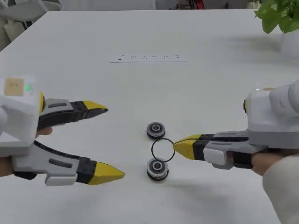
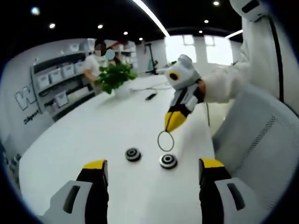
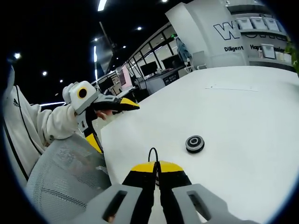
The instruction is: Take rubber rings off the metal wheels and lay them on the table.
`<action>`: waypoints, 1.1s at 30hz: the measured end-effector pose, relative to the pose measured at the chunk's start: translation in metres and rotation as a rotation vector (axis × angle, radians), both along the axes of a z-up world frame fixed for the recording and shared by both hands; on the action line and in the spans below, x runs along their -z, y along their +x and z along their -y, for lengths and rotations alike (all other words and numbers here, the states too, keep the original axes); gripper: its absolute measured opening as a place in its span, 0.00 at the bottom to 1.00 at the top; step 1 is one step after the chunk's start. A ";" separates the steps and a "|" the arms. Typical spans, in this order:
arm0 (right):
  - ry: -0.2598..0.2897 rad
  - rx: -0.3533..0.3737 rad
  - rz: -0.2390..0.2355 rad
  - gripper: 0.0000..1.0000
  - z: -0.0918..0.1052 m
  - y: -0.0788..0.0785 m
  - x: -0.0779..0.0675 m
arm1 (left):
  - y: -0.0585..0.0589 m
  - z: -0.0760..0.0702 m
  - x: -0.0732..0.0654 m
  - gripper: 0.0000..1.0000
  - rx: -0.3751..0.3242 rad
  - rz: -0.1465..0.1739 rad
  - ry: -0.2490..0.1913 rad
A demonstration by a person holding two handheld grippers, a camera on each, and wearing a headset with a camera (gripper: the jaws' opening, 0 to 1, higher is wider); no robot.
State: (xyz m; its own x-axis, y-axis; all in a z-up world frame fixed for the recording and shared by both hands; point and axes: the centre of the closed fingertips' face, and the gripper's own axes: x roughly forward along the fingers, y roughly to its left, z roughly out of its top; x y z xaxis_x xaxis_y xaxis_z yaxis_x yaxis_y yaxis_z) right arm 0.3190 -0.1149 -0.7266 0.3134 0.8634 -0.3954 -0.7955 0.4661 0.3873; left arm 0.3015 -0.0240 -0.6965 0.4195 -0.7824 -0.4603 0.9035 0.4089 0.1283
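The right claw [image 1: 176,148] is pressed together, its yellow tips pinching the edge of a thin black rubber ring [image 1: 162,149]. In the head view the ring sits in the gap between two metal wheels on the white table [image 1: 210,79]. The far wheel [image 1: 155,130] is just beyond it and the near wheel [image 1: 157,168] is just on the person's side. Both wheels lie flat, each with a dark outer band.

In the left gripper view the ring [image 2: 165,140] hangs from the right claw's tips [image 2: 174,122], close above the near wheel [image 2: 168,161]. Whether it touches the table cannot be told. In the right gripper view the ring [image 3: 153,154] stands up as a narrow loop from the closed tips.

The left claw [image 1: 113,142] is spread wide and grips nothing. It is left of the wheels and apart from them.

A white power strip [image 1: 148,58] lies farther back on the table. A leafy plant [image 1: 278,18] stands at the far right corner.
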 end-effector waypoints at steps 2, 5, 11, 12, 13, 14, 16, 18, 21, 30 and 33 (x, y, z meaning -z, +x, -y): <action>-0.001 -0.002 0.005 0.00 -0.002 0.001 -0.003 | -0.002 -0.009 -0.005 0.82 -0.014 0.011 0.000; 0.001 -0.012 0.013 0.00 -0.006 0.002 -0.008 | -0.006 -0.022 -0.012 0.87 -0.040 0.007 -0.009; 0.004 -0.049 0.027 0.00 -0.020 0.005 -0.018 | -0.018 -0.046 -0.020 0.96 -0.088 -0.004 -0.009; 0.006 -0.055 0.029 0.00 -0.022 0.005 -0.019 | -0.019 -0.050 -0.021 0.96 -0.097 -0.003 -0.009; 0.009 -0.064 0.031 0.00 -0.026 0.006 -0.022 | -0.021 -0.055 -0.022 0.97 -0.109 -0.002 -0.008; 0.011 -0.070 0.034 0.00 -0.028 0.006 -0.023 | -0.022 -0.059 -0.023 0.98 -0.118 -0.004 -0.008; 0.010 -0.088 0.039 0.00 -0.034 0.007 -0.025 | -0.028 -0.067 -0.021 1.00 -0.141 -0.024 -0.005; 0.008 -0.104 0.045 0.00 -0.040 0.007 -0.027 | -0.035 -0.075 -0.019 1.00 -0.150 -0.038 -0.002; 0.011 -0.121 0.043 0.00 -0.047 0.007 -0.029 | -0.043 -0.086 -0.015 1.00 -0.174 -0.049 0.004; -0.001 -0.183 0.031 0.00 -0.069 0.003 -0.026 | -0.053 -0.110 -0.008 1.00 -0.258 -0.074 -0.015; -0.014 -0.214 0.028 0.00 -0.078 0.001 -0.022 | -0.056 -0.116 -0.005 1.00 -0.278 -0.083 -0.022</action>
State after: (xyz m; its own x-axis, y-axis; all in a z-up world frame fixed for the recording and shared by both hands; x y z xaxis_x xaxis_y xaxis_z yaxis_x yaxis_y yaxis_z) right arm 0.3200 -0.0365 -0.7042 0.1344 0.9058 -0.4019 -0.8874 0.2905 0.3580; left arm 0.2457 0.0925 -0.6913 0.5808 -0.6531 -0.4859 0.7635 0.6442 0.0467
